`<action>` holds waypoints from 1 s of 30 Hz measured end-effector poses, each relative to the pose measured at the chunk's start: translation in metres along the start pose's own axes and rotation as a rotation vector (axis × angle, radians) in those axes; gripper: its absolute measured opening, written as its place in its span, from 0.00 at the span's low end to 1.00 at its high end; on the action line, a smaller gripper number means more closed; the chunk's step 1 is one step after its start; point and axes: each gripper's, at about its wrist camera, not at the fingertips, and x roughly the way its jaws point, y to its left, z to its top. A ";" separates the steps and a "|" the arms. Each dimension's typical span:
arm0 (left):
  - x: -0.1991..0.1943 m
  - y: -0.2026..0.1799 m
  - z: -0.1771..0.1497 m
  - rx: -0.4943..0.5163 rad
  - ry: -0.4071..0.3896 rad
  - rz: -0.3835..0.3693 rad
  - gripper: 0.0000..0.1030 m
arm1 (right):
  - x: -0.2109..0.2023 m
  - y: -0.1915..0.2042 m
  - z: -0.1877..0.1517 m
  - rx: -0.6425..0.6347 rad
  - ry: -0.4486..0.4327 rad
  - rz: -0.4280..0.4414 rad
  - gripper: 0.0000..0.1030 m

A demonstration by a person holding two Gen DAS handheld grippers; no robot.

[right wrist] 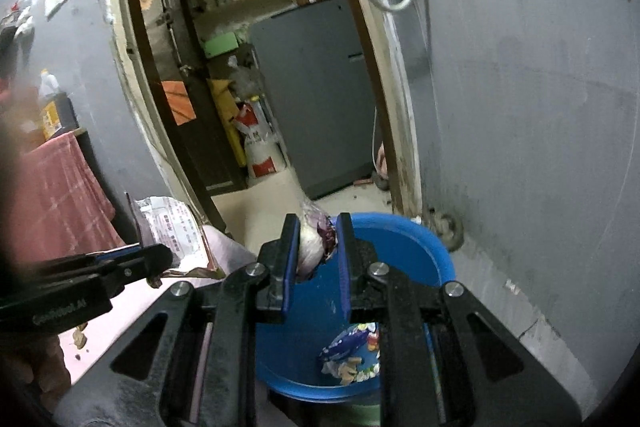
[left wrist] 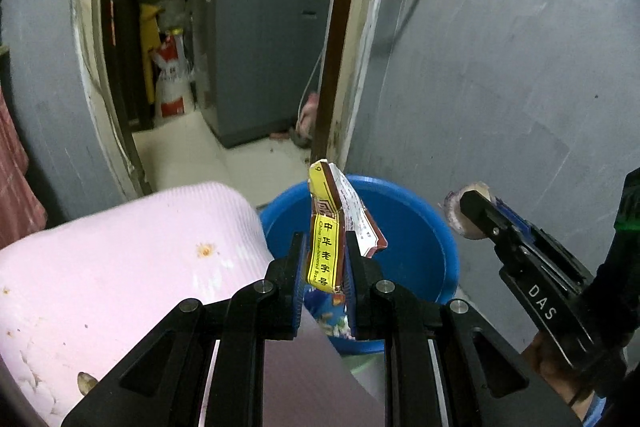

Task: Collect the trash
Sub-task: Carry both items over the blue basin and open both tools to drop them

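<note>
Grey wall, open doorway behind; pink mat (left wrist: 120,259) at left. Yellow wrapper (left wrist: 326,247) clamped in left gripper (left wrist: 325,267) over blue bucket (left wrist: 420,251): light, crinkly, best pinched mid-body. Onion scrap (right wrist: 312,243) clamped in right gripper (right wrist: 318,247) above bucket: soft, flaky, judged fragile.

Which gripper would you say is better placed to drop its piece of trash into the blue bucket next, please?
Probably the left gripper: its yellow wrapper hangs over the blue bucket. From this view the right gripper, holding an onion peel, sits off the bucket's right rim.
</note>
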 end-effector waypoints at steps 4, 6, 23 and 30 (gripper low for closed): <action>0.011 0.004 -0.003 -0.022 0.041 -0.004 0.14 | 0.012 -0.002 -0.004 -0.002 0.048 0.006 0.18; 0.018 0.007 -0.003 -0.048 0.067 -0.022 0.14 | 0.015 -0.002 -0.006 -0.004 0.065 0.007 0.18; 0.004 0.023 0.004 -0.163 0.070 -0.053 0.37 | 0.006 -0.001 -0.001 -0.009 0.090 0.010 0.30; -0.047 0.034 0.006 -0.188 -0.088 -0.026 0.56 | -0.030 0.014 0.014 -0.044 0.009 0.033 0.50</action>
